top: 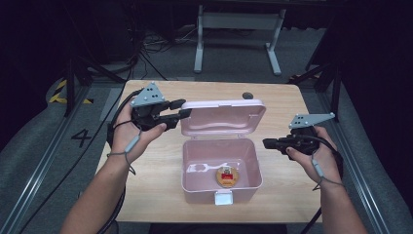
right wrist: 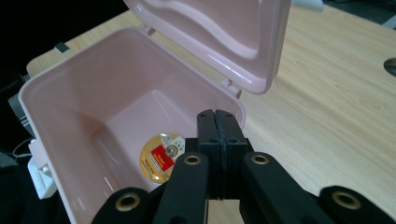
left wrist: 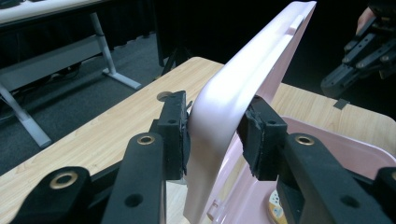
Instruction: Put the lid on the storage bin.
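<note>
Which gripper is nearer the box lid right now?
Left. The left gripper has its jaws on either side of the pink lid at its edge. The right gripper is shut, off to the side of the open box, clear of the lid.

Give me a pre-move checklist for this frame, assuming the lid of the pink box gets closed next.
1. Left tongs placed on the lid: ok. The jaws stand either side of the lid's edge; whether both pads press it, cannot tell.
2. Lid open and upright: ok, it stands up behind the box.
3. Right tongs out of the lid's path: ok, shut and empty, held beside the box's right wall.
4. Box contents below the rim: ok, a round gold-and-red tin lies flat on the bottom.
5. White latch free at the front: ok, it hangs down, nothing on it.
6. Hinges sound: cannot tell.
</note>
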### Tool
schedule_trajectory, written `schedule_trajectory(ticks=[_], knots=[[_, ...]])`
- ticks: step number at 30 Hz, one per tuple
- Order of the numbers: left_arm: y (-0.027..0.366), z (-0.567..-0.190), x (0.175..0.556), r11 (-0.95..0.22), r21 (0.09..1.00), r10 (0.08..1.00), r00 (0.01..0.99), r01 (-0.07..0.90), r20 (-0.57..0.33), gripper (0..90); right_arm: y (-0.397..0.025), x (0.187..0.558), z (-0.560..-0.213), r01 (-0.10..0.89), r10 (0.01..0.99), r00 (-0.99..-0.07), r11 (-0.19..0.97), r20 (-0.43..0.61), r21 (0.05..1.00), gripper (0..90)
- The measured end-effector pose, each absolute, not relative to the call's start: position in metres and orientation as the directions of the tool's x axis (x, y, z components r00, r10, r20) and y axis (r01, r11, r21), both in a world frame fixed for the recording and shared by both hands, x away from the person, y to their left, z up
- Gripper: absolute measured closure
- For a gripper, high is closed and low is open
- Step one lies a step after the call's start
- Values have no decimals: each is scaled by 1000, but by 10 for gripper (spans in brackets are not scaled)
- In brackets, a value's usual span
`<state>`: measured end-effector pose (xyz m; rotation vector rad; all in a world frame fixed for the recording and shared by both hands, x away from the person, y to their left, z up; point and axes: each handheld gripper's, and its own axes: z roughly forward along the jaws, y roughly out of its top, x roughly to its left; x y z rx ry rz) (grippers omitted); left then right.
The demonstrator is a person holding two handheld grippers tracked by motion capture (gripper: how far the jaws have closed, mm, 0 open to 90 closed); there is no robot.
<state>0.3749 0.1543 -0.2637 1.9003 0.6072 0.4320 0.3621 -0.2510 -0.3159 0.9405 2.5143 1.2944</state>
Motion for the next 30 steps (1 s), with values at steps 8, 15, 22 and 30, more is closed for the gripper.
schedule_trajectory(ticks=[8,15,22,30], knots=[[155,-269,360,-345,920,576,816,188,50,617,-251,357,-309,409,590,-798,375,126,832,900],[155,-273,350,-357,916,567,822,184,56,597,-249,354,-307,394,580,-805,367,124,843,900],[158,-275,342,-372,907,540,840,196,40,560,-248,353,-306,386,567,-813,356,132,851,900],[164,-282,335,-362,896,491,869,257,-51,500,-247,352,-305,383,557,-818,346,141,856,900]])
